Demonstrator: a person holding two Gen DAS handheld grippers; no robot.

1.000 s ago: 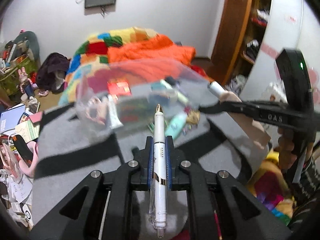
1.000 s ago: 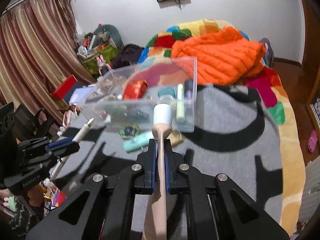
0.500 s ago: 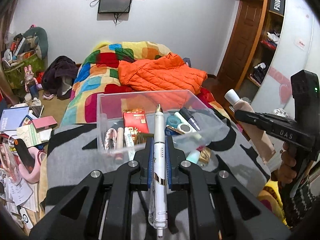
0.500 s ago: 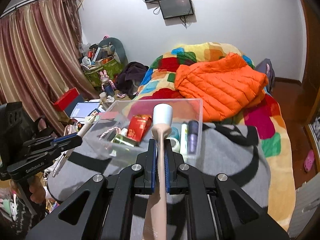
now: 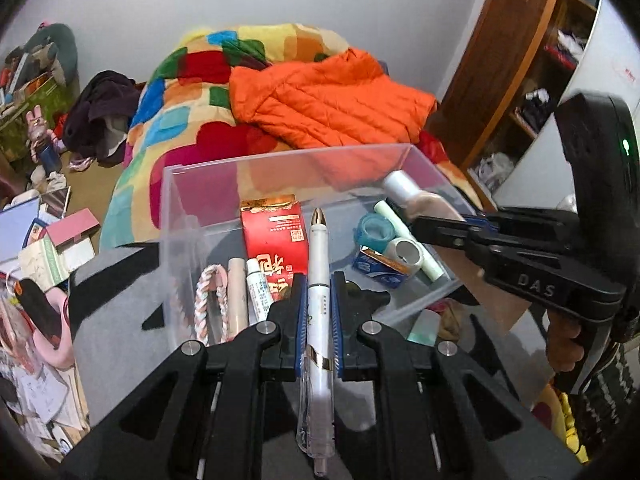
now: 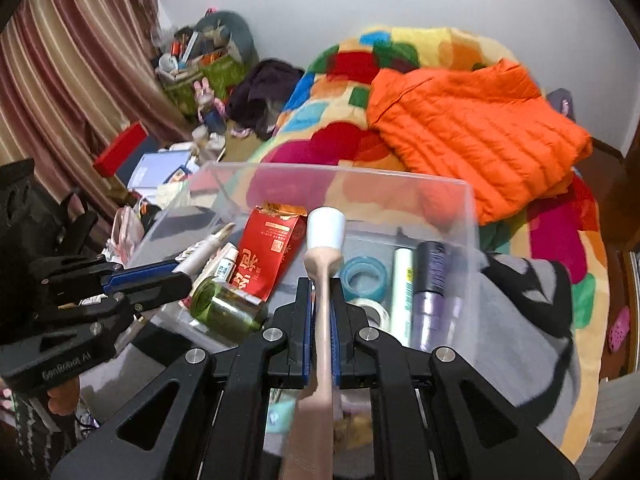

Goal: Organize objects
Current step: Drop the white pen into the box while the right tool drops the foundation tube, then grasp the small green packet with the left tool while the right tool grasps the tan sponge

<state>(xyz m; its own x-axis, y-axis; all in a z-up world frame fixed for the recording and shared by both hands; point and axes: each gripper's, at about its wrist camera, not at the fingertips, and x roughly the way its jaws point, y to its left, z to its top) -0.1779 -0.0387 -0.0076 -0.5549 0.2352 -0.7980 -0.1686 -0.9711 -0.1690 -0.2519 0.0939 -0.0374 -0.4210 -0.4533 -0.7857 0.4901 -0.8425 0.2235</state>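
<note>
A clear plastic box (image 5: 288, 160) (image 6: 472, 216) stands on the grey-and-black blanket. It holds a red packet (image 5: 272, 232) (image 6: 268, 252), tape rolls (image 5: 374, 232), tubes and a green bottle (image 6: 224, 308). My left gripper (image 5: 318, 284) is shut on a white pen (image 5: 318, 320), whose tip points over the box's near wall. It shows at the left in the right wrist view (image 6: 160, 276). My right gripper (image 6: 322, 292) is shut on a beige tube with a white cap (image 6: 325, 232), held over the box. It enters from the right in the left wrist view (image 5: 452, 224).
An orange jacket (image 6: 472, 132) lies on the patchwork quilt (image 5: 188, 92) behind the box. A mint tube (image 5: 424, 324) lies on the blanket outside the box. Books and clutter (image 5: 44, 248) fill the floor to the left. A wooden shelf (image 5: 520, 60) stands at the right.
Both grippers have moved closer to the box and tilted down over it. The pen tip and the beige tube now hang above the box's inside.
</note>
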